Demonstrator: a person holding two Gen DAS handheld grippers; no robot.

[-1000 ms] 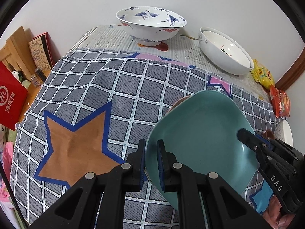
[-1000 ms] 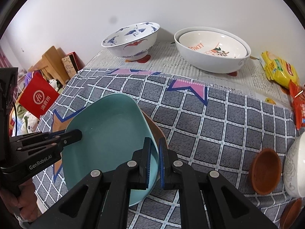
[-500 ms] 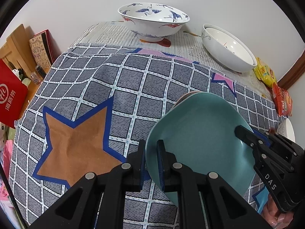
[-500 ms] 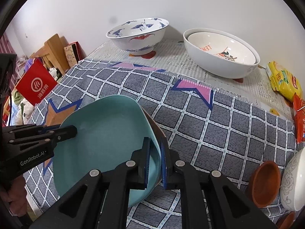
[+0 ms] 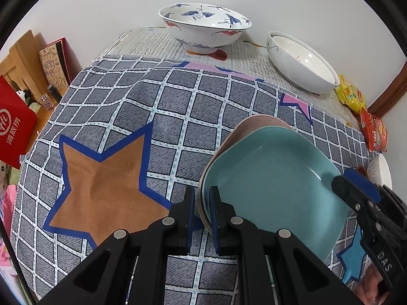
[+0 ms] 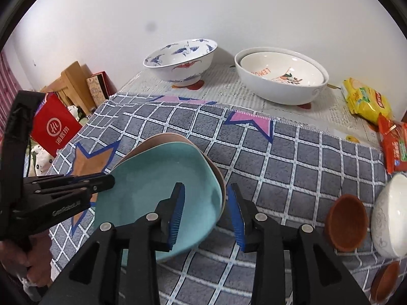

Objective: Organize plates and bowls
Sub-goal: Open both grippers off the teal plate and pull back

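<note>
A teal plate (image 5: pixel 272 178) lies on a brown plate (image 5: pixel 254 124) on the checked cloth; both show in the right wrist view, teal (image 6: pixel 162 175) and brown (image 6: pixel 165 138). My left gripper (image 5: pixel 202 208) is shut on the near rim of the two stacked plates. My right gripper (image 6: pixel 206 216) is open, its jaws either side of the plates' right rim without gripping. A blue-patterned bowl (image 6: pixel 182 59) and nested white bowls (image 6: pixel 281 76) stand at the back.
Small brown bowls (image 6: pixel 346 222) and a white patterned bowl (image 6: pixel 390 216) sit at the right edge. Snack packets (image 6: pixel 366 101) lie at the back right. A red bag (image 5: pixel 12 127) and wooden items stand left of the table.
My right gripper has opened and let go of the plates' rim. The stacked plates have come down lower onto the cloth. My left gripper stays shut on them.
</note>
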